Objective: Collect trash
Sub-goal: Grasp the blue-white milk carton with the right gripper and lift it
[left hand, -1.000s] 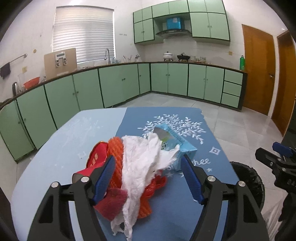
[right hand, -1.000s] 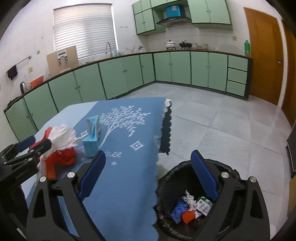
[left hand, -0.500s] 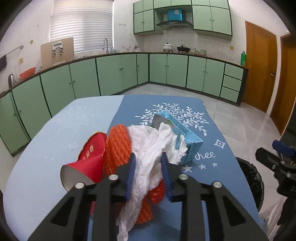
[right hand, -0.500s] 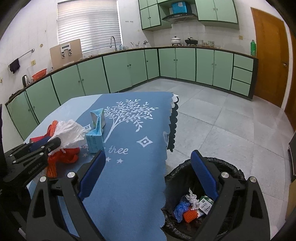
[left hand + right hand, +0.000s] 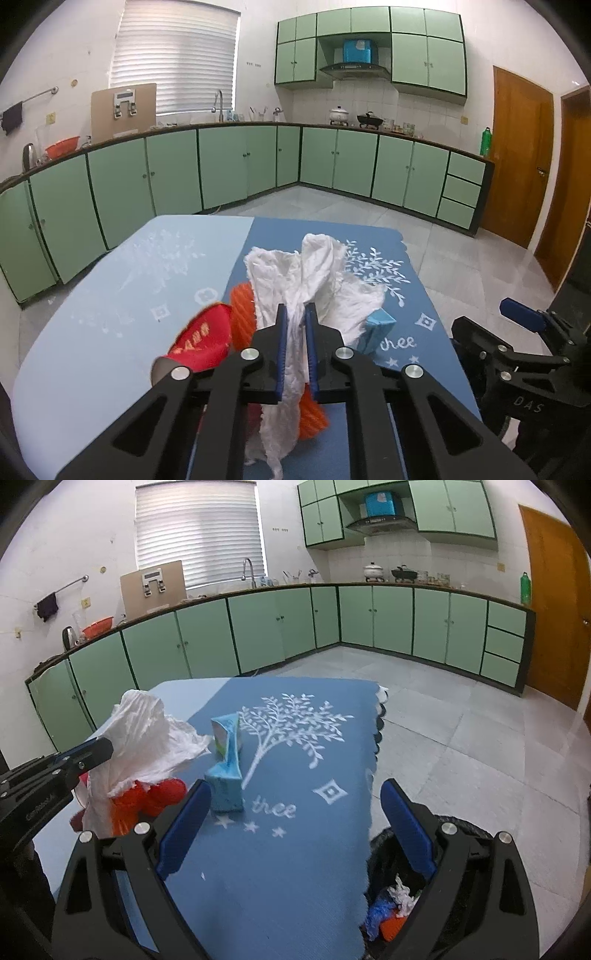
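Blue tablecloth (image 5: 295, 867) bears trash — left gripper (image 5: 295, 325) has just clamped the white tissue (image 5: 306, 273), half-hiding the blue carton (image 5: 378, 328) behind; right gripper (image 5: 295, 808) gapes empty.

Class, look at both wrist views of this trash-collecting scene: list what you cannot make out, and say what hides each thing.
- Left wrist view: the crushed light-blue carton is mostly covered by the crumpled white tissue that the left gripper has clamped.
- Left wrist view: the gold print on the red paper cup is blurred.
- Right wrist view: the black-lined trash bin is partly blocked by the open right gripper; its contents are too jumbled to identify.
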The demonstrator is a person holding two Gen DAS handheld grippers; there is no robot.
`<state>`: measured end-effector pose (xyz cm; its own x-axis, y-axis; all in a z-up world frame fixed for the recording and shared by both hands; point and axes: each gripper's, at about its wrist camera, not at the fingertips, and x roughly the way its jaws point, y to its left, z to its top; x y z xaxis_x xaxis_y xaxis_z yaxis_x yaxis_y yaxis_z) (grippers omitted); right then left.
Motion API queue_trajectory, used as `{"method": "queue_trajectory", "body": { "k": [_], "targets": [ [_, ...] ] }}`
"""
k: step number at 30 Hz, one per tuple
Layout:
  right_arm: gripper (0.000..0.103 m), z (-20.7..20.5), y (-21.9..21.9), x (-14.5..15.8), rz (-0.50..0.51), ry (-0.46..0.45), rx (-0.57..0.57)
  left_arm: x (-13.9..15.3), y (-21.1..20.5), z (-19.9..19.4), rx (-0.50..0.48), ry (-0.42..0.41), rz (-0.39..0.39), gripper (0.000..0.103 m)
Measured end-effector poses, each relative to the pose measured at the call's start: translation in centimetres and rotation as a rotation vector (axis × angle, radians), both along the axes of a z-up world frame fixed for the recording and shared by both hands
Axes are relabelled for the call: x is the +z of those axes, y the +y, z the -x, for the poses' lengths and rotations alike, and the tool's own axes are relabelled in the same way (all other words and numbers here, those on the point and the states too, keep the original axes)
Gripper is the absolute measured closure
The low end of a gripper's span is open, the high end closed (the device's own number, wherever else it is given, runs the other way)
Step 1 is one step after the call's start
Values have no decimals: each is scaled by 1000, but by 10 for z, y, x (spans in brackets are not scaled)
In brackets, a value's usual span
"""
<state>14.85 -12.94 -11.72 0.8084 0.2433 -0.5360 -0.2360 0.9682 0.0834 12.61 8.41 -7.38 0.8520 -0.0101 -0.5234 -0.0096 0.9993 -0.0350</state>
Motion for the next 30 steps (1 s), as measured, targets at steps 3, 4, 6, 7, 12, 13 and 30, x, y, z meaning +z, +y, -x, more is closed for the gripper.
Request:
{"method": "queue_trajectory", "body": {
  "k": [3,4,6,7,12,13,30],
  "targets": [
    [18,-10,7,-1,-9,4,17,-4,7,-9,31,20,11,96],
    [18,-14,11,-3,-12,10,22,-5,10,-12,38,24,16,96],
    [19,-20,17,-6,-17,20,34,-7,16,-18,58,29,23,96],
    [19,-24,22,-7,-20,28,44,-7,18,-19,61,29,23,96],
    [23,-45,41,-17,-22,66,83,-11,24,-28,67,40,28,96],
    [24,-50,45,-20,-22,76,87,-12,24,-30,67,41,29,96],
    [68,-83,75,-47,26,274,153,-16,29,-38,63,55,47,96]
  ]
}}
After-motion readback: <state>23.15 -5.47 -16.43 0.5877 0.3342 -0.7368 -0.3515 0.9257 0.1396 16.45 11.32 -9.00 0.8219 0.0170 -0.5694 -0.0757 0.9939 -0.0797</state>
